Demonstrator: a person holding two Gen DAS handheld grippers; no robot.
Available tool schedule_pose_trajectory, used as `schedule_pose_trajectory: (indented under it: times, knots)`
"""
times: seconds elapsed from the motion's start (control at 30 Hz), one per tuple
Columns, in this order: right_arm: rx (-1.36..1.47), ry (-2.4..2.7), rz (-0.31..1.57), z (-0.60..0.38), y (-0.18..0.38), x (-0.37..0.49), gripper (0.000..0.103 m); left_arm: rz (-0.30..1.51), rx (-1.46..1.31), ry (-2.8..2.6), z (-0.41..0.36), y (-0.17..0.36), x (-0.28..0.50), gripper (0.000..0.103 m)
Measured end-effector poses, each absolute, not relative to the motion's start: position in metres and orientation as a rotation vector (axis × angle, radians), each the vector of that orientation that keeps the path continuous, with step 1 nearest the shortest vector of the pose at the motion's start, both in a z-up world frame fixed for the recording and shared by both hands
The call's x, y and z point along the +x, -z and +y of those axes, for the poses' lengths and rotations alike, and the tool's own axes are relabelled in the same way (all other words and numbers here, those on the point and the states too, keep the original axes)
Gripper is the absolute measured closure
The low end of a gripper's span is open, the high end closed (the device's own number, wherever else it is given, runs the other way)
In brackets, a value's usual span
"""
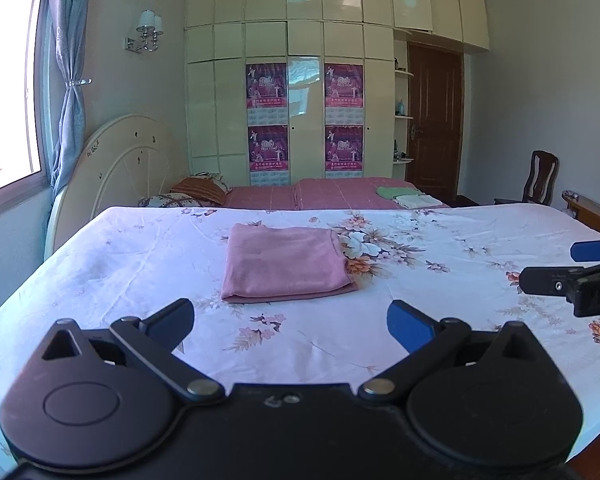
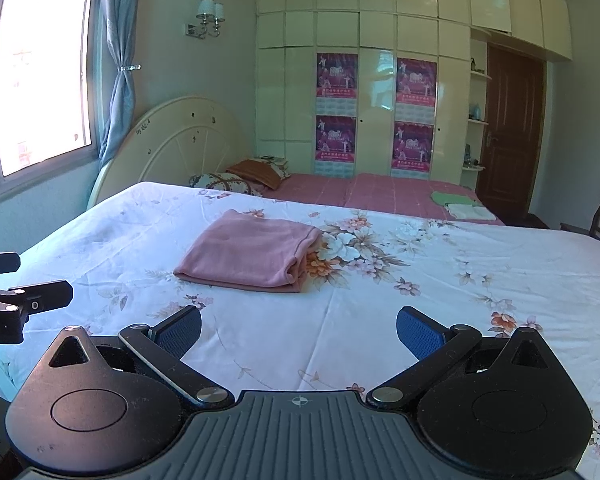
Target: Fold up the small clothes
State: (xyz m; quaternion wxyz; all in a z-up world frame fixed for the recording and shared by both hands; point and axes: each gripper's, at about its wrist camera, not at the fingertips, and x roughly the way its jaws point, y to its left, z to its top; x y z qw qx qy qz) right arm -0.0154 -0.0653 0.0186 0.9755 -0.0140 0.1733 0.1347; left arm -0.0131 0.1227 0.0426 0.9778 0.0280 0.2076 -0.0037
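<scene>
Mid-sheet, nearer the far edge than the near one: pink garment [image 1: 286, 264] lies already folded into a flat rectangle on the floral sheet [image 1: 140, 256]
Feel: judged light, soft and limp; it should sag if lifted by one corner
Hold: best taken at the doubled fold along its right side [image 2: 300, 268] or at two near corners together
Left gripper [image 1: 290, 322]: spread wide, empty, above the sheet's near edge
Right gripper [image 2: 299, 332]: likewise spread, grasping nothing
Far bed: green and white folded pieces [image 1: 410, 197] near its right edge
Hidden: layers inside the pink fold cannot be counted; garment type unclear; sheet's near corners cut off by the grippers
</scene>
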Motion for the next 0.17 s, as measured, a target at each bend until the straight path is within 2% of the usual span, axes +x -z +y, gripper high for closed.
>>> schedule_pose_trajectory:
  times: [0.17]
  knots:
    - [-0.024, -0.273, 0.351, -0.0654, -0.0185, -0.0154, 0.001, 0.398, 0.081, 0.015, 0.1169, -0.0417, -0.0163, 0.001]
